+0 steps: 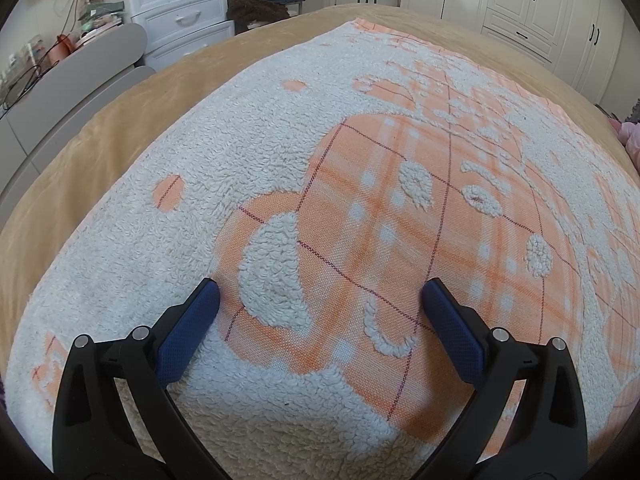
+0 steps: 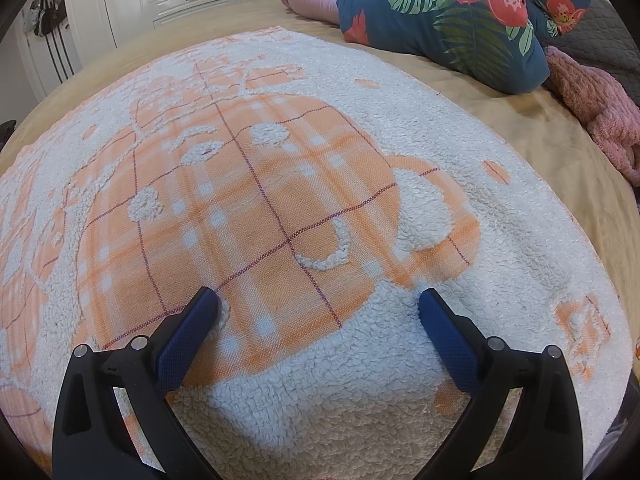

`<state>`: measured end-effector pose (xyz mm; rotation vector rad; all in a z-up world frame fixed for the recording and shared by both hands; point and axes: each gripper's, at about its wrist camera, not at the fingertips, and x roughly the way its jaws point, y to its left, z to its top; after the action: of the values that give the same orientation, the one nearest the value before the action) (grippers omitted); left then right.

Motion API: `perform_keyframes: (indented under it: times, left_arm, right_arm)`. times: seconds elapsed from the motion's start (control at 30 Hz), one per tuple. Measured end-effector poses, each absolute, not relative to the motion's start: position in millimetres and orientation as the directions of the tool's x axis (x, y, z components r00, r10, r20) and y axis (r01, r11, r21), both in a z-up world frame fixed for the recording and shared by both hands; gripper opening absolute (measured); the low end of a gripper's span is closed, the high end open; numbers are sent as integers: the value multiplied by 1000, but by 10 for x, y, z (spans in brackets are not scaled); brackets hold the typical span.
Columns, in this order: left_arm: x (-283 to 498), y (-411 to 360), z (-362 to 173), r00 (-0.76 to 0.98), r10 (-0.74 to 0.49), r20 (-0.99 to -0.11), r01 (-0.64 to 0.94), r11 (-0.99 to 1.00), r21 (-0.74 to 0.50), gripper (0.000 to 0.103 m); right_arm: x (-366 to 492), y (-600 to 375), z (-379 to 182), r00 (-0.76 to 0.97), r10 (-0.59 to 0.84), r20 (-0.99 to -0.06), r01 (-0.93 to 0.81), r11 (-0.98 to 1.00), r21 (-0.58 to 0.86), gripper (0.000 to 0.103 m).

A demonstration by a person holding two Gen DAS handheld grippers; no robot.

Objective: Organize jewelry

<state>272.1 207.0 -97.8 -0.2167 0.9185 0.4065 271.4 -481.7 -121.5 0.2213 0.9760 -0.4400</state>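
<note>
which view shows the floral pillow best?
Right wrist. The floral pillow fills the top right there, lying on the tan bedspread beyond the orange-and-white towel. The left wrist view does not show it, only the towel, white drawers and wardrobe doors. Both grippers are open and empty.

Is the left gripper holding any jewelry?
No, the left gripper is open, and only the orange and white towel shows between its blue fingers.
</note>
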Motion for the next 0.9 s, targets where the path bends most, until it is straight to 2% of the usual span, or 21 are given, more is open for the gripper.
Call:
perform_keyframes:
  times: [0.9]
  left_arm:
    - [2727, 2074, -983, 536, 256, -805, -431, 903, 1, 93]
  right_arm:
    - [2714, -4818, -1214, 481, -260, -837, 455, 890, -15, 98]
